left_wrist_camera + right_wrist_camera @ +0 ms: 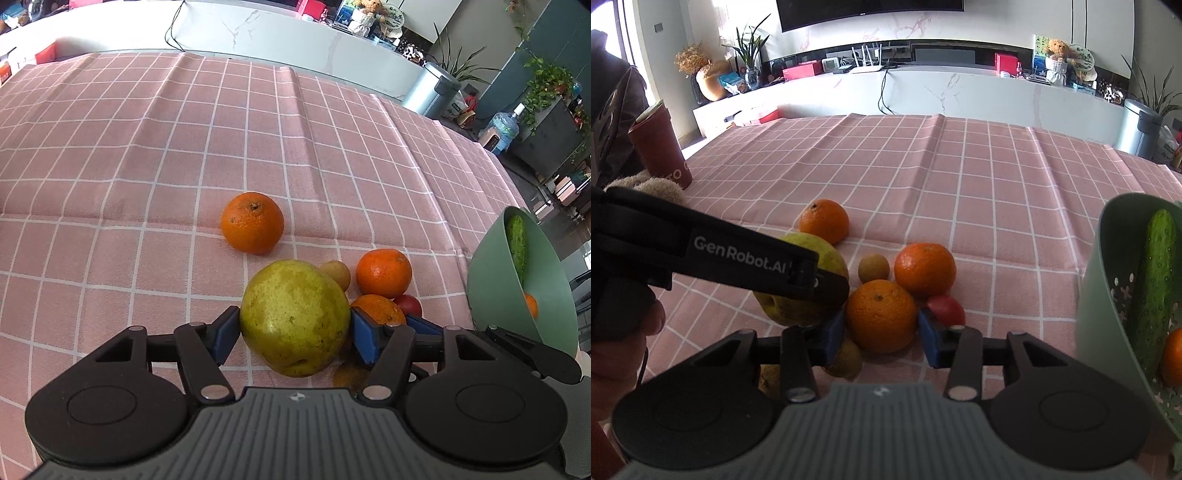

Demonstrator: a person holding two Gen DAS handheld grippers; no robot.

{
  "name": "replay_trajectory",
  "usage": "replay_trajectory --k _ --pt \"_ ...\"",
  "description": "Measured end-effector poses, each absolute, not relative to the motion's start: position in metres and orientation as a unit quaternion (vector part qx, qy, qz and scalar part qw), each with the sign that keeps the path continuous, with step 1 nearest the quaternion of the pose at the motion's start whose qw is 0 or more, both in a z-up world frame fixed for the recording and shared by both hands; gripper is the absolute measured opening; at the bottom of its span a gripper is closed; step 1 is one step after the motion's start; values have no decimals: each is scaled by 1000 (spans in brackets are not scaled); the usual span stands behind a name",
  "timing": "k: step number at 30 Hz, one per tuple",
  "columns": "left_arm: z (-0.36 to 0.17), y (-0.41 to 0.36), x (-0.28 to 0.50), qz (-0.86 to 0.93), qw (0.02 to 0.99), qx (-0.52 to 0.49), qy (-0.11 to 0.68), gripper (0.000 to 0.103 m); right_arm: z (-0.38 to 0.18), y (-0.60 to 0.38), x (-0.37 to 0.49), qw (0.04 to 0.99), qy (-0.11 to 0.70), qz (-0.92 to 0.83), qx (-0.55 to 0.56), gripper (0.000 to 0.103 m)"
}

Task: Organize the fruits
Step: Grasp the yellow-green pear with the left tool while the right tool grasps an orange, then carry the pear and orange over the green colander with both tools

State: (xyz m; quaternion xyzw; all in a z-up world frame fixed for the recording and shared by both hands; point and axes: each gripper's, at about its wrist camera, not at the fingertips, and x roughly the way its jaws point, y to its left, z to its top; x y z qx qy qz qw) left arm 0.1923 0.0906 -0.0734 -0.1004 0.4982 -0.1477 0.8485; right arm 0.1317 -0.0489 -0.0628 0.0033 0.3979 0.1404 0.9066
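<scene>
My left gripper [295, 325] is shut on a large yellow-green pear [295, 317], with a blue pad pressing on each side. In the right wrist view its black body [738, 254] covers part of that pear [801, 306]. My right gripper [881, 332] is shut on an orange [881, 315] that rests on the pink checked cloth [997, 221]. Around it lie a second orange [925, 269], a third orange [824, 220] farther back, a small brown round fruit [873, 268] and a red fruit [947, 308].
A pale green perforated bowl [1100, 295] stands at the right, holding a cucumber [1156, 288] and an orange [1174, 354]. Another small brown fruit [846, 358] lies under my right gripper's left finger. A red cup [661, 147] and a plush toy [653, 188] sit at the left edge.
</scene>
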Motion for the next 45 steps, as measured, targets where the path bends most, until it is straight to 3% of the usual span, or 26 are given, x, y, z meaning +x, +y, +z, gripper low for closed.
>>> replay_trajectory --k 16,29,45 --pt "-31 88 160 -156 872 -105 451 73 -28 -69 105 917 371 147 21 37" --pt "37 3 140 -235 875 -63 418 73 31 -146 71 929 347 121 32 37" --pt "18 -114 166 -280 822 19 496 73 34 -251 90 895 433 110 -19 37"
